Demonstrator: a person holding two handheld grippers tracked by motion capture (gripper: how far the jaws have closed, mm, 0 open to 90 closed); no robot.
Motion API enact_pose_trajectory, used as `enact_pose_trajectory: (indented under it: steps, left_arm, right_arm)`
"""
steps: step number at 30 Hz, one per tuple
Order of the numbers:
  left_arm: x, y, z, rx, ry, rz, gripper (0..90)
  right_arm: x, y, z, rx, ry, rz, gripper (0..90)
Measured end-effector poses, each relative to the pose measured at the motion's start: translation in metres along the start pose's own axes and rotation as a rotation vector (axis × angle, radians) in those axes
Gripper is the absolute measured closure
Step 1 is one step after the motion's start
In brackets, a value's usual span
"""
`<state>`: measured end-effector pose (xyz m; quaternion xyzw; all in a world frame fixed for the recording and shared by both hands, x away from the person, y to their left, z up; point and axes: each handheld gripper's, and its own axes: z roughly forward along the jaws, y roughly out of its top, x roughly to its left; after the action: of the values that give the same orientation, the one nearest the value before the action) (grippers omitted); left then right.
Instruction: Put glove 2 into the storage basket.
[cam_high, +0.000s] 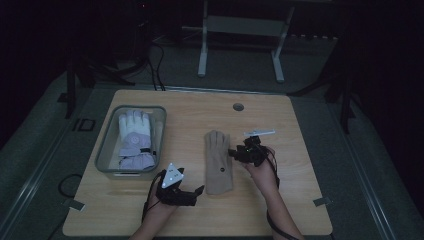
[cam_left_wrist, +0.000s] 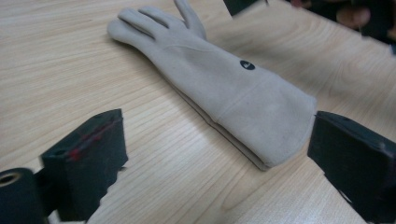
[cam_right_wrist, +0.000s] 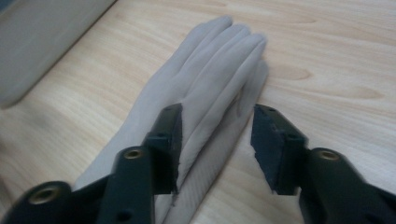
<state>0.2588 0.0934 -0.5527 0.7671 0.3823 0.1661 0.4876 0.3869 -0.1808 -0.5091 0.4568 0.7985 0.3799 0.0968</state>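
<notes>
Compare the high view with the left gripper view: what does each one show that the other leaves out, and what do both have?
High view alone: a clear bin holding pale lilac gloves, the table's far edge, and both forearms. Left gripper view alone: the left tongs standing open, with the beige glove's cuff between the jaws but untouched. Shared: the beige glove lying flat on the wooden table, with its small dark logo.

You're working in a dim lab or test room: a plain wooden table (cam_high: 295, 210) stands alone on grey carpet (cam_high: 320, 85), tape marks (cam_high: 322, 201) sit at its corners, cables (cam_high: 156, 65) trail across the floor, and the white legs of a bare desk frame (cam_high: 202, 55) stand behind.
</notes>
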Motion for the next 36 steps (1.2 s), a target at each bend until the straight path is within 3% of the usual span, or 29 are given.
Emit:
enact_pose_trajectory:
  steps: [1, 4, 5, 6, 7, 9, 10, 13, 18, 21, 25, 27, 29, 33, 36]
  left_arm:
    - [-0.003, 0.002, 0.002, 0.008, -0.001, 0.002, 8.2]
    - [-0.010, 0.008, 0.007, 0.026, -0.010, 0.027, 14.6]
    - [-0.013, 0.012, 0.011, 0.027, -0.032, 0.030, 15.6]
    - [-0.015, 0.014, 0.012, 0.031, -0.044, 0.036, 27.9]
    - [-0.018, 0.017, 0.014, 0.032, -0.053, 0.046, 27.9]
    - [-0.027, 0.024, 0.023, 0.043, -0.075, 0.087, 42.6]
    - [-0.031, 0.026, 0.028, 0.062, -0.082, 0.095, 54.8]
    - [-0.038, 0.031, 0.043, 0.139, -0.094, 0.110, 66.2]
    - [-0.040, 0.030, 0.061, 0.233, -0.095, 0.120, 77.6]
    - [-0.040, 0.025, 0.068, 0.281, -0.105, 0.126, 81.5]
    - [-0.038, 0.025, 0.068, 0.299, -0.110, 0.131, 85.2]
    - [-0.038, 0.024, 0.067, 0.302, -0.112, 0.144, 85.4]
    - [-0.038, 0.024, 0.067, 0.307, -0.114, 0.155, 85.3]
    - [-0.037, 0.025, 0.068, 0.311, -0.117, 0.158, 85.3]
    - [-0.037, 0.025, 0.068, 0.309, -0.117, 0.156, 85.3]
  right_arm:
    - [-0.003, 0.006, 0.000, 0.017, 0.019, 0.002, 69.2]
    - [-0.003, 0.012, 0.002, 0.040, 0.020, -0.021, 76.5]
    - [-0.003, 0.013, 0.003, 0.043, 0.022, -0.026, 76.3]
    - [-0.001, 0.019, 0.008, 0.065, 0.029, -0.052, 81.6]
    - [-0.001, 0.019, 0.008, 0.065, 0.029, -0.052, 81.6]
    - [0.000, 0.023, 0.013, 0.079, 0.030, -0.071, 83.0]
    - [0.002, 0.026, 0.021, 0.113, 0.052, -0.090, 86.1]
    - [0.004, 0.028, 0.031, 0.125, 0.051, -0.098, 82.6]
    - [0.005, 0.028, 0.047, 0.165, 0.003, -0.127, 86.8]
    - [0.005, 0.027, 0.050, 0.161, -0.030, -0.138, 89.1]
    - [0.000, 0.027, 0.056, 0.181, -0.088, -0.147, 89.5]
    - [-0.005, 0.025, 0.059, 0.192, -0.072, -0.116, 89.5]
    - [-0.009, 0.024, 0.058, 0.178, -0.063, -0.092, 84.9]
    - [-0.010, 0.029, 0.051, 0.121, -0.056, -0.046, 63.8]
    - [-0.010, 0.034, 0.045, 0.074, -0.043, -0.002, 53.5]
